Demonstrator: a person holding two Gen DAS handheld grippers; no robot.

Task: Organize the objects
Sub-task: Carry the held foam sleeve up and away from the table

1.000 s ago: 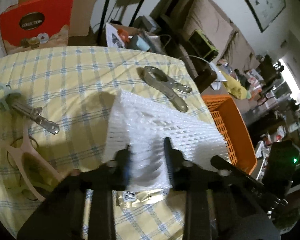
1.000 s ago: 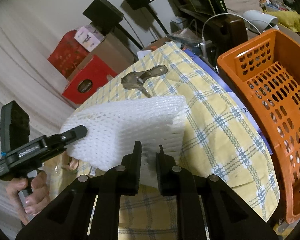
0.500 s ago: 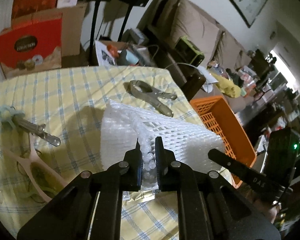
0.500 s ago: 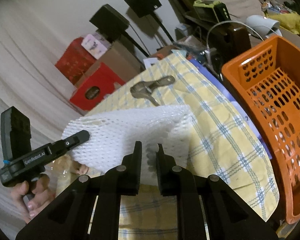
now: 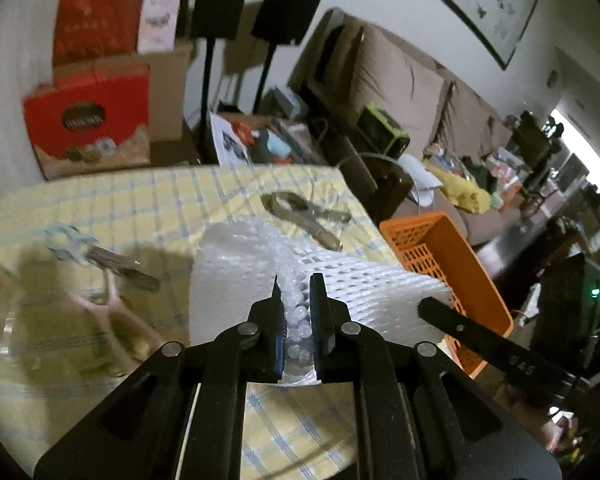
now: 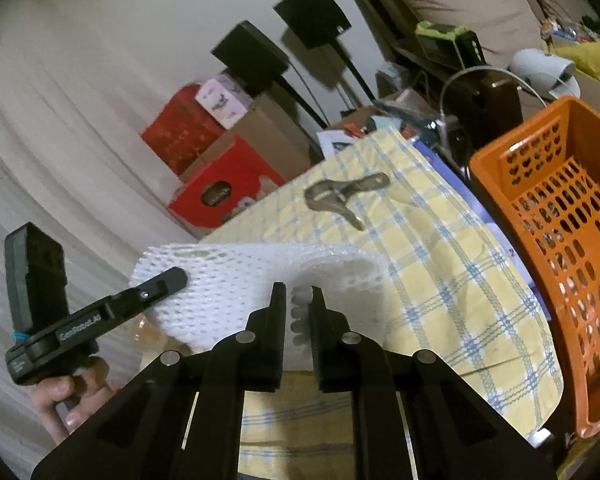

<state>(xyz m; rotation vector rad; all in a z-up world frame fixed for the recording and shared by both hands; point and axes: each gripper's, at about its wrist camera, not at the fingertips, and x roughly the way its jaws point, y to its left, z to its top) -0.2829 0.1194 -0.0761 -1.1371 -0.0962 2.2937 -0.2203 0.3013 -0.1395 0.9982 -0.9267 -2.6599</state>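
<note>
Checked tablecloth, foam net in both hand-held grippers

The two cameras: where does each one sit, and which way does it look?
Left wrist: on the left claw, looking down over the table; the right claw shows at right.
Right wrist: on the right claw, facing table and basket; the left claw and hand show at left.
Shared: both claws pinch the foam net, and both views show the clamp.
</note>
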